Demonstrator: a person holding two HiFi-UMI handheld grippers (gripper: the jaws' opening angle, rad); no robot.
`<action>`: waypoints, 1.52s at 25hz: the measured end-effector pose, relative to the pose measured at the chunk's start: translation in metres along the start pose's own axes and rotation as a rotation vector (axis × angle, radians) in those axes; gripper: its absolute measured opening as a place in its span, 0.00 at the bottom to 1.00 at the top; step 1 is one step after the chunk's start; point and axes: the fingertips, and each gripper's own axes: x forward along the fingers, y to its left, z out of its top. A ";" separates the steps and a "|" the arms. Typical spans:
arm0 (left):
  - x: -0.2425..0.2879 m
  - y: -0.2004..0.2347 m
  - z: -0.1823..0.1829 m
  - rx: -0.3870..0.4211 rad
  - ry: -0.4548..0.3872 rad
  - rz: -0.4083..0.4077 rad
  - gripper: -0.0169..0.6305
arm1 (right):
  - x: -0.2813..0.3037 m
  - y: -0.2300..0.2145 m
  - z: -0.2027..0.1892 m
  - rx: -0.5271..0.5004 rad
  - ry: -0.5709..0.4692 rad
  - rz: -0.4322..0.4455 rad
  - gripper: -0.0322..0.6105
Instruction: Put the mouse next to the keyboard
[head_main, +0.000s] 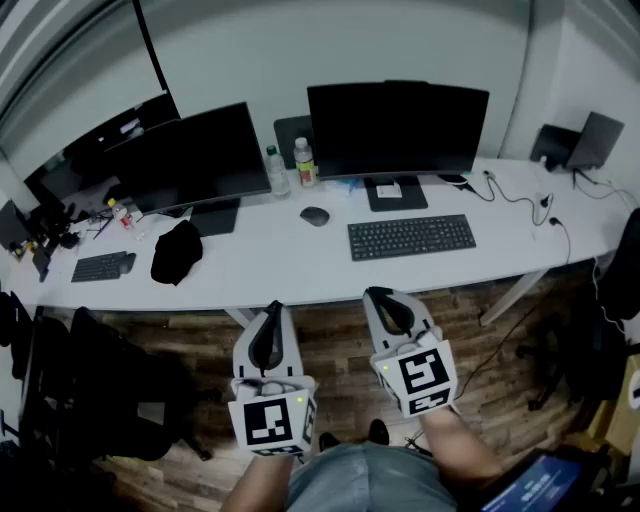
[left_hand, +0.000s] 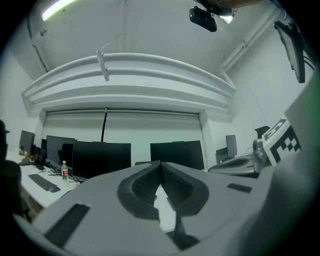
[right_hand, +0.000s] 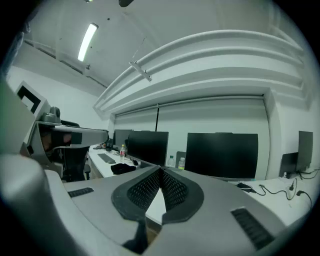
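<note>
The right hand-held gripper (head_main: 380, 297) is being kept clenched on nothing, its jaws meeting at the tips, and the left hand-held gripper (head_main: 273, 308) is being kept clenched and empty likewise; if either is being brought to the mouse (head_main: 314, 216) with its jaws closed like this, the mouse is likely being pushed across the bench (head_main: 280, 270) rather than gripped. The mouse is lying on the bench to the left of the keyboard (head_main: 411, 236) and a little behind it, apart from it and well apart from both grippers; being low, rounded and smooth, it is probably being squeezed out sideways if the jaws are being closed too high on its shell. Two bottles (head_main: 304, 160) are standing just behind it, so a reach carried too far is at risk of tipping them; a careless set-down is at risk of nudging the keyboard.

Both grippers are being held level, side by side and close to the person's body, pointed at the bench from short of its front edge, over the wooden floor (head_main: 330, 330).
</note>
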 end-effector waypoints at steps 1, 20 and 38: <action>0.000 0.000 -0.001 -0.001 0.002 0.000 0.03 | 0.000 0.000 -0.001 0.001 0.001 0.001 0.07; 0.014 -0.043 -0.013 0.013 0.054 0.011 0.03 | -0.013 -0.033 -0.013 0.010 0.002 0.041 0.43; 0.048 -0.014 -0.061 -0.013 0.145 0.099 0.03 | 0.054 -0.045 -0.050 0.046 0.069 0.118 0.41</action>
